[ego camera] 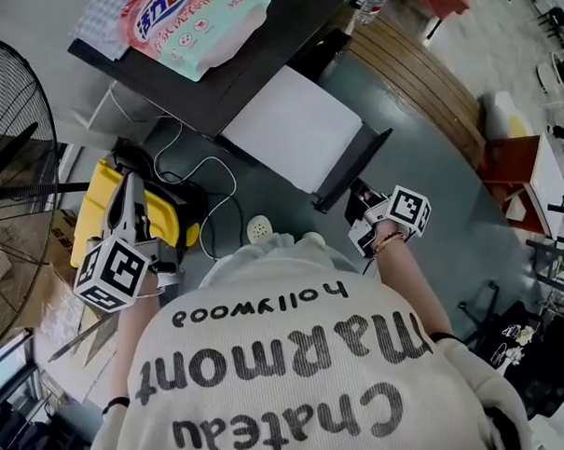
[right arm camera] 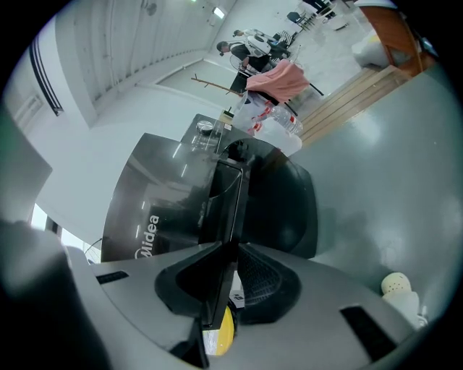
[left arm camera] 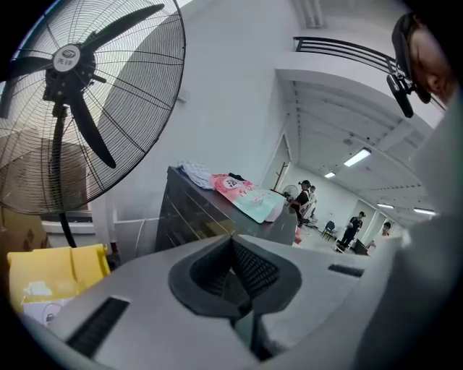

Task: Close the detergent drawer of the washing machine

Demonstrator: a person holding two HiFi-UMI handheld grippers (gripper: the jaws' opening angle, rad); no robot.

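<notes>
Floor (ego camera: 424,179): grey, glossy; bears the washing machine (ego camera: 242,73).
Machine top: pink-and-green bag (ego camera: 193,20) beside a checked cloth (ego camera: 104,20).
Left of machine: yellow box (ego camera: 96,207), standing fan (ego camera: 14,161), loose cables (ego camera: 209,184).
Before machine: small white round thing (ego camera: 258,230), perhaps perforated.

A big black fan (left arm camera: 72,79) stands up and to the left of the jaws of the left gripper (left arm camera: 234,249). A brown box (left arm camera: 25,230) sits behind the fan. A yellow box (left arm camera: 54,271) is low down on the left of those jaws. Straight ahead, past the jaws, is a plain white wall (left arm camera: 224,108). Ahead and to the right of them, bright strip lights (left arm camera: 358,157) shine on a white ceiling (left arm camera: 347,108). The floor (ego camera: 452,171) off to the right of the jaws is grey and shiny. A wooden step (ego camera: 419,76) runs across it, far to the right.
</notes>
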